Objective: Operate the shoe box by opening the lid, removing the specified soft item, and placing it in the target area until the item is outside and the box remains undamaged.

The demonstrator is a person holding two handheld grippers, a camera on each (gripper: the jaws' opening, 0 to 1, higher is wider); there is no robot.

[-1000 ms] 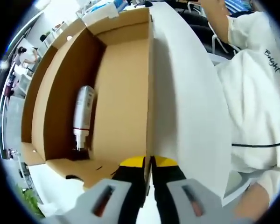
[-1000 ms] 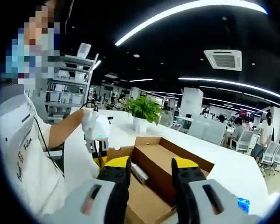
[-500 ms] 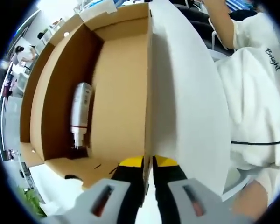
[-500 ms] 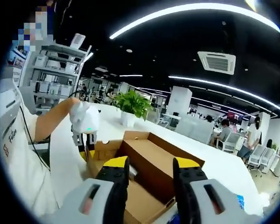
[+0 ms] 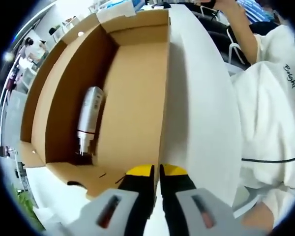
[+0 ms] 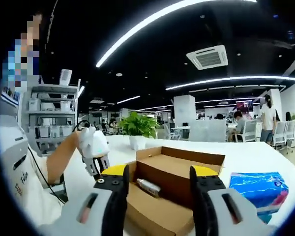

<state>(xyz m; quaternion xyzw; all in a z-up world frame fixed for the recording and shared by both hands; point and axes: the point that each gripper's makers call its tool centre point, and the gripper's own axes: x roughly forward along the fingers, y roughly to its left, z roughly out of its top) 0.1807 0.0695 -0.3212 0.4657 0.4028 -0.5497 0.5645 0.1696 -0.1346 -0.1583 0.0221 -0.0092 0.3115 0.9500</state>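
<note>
The brown cardboard shoe box (image 5: 132,93) stands open on the white table (image 5: 201,108). Inside it lies a white tube-shaped item (image 5: 88,120) with a dark end, against one inner wall. My left gripper (image 5: 156,173) is shut on a thin cardboard edge of the box, yellow pads pinching it. In the right gripper view the box (image 6: 182,167) sits ahead with the white item (image 6: 148,187) showing inside. A hand holds the left gripper (image 6: 94,150) at the box's left corner. My right gripper (image 6: 160,183) hovers open in front of the box, touching nothing.
A blue soft pack (image 6: 258,188) lies on the table to the right of the box. A potted plant (image 6: 137,129) stands behind it. The person's white shirt (image 5: 273,113) is close on the right of the left gripper view. Shelves, desks and people fill the office behind.
The right gripper view has swung and levelled, bringing the blue pack into view at the right. The left gripper keeps its pinch on the box edge; the item has not moved.
</note>
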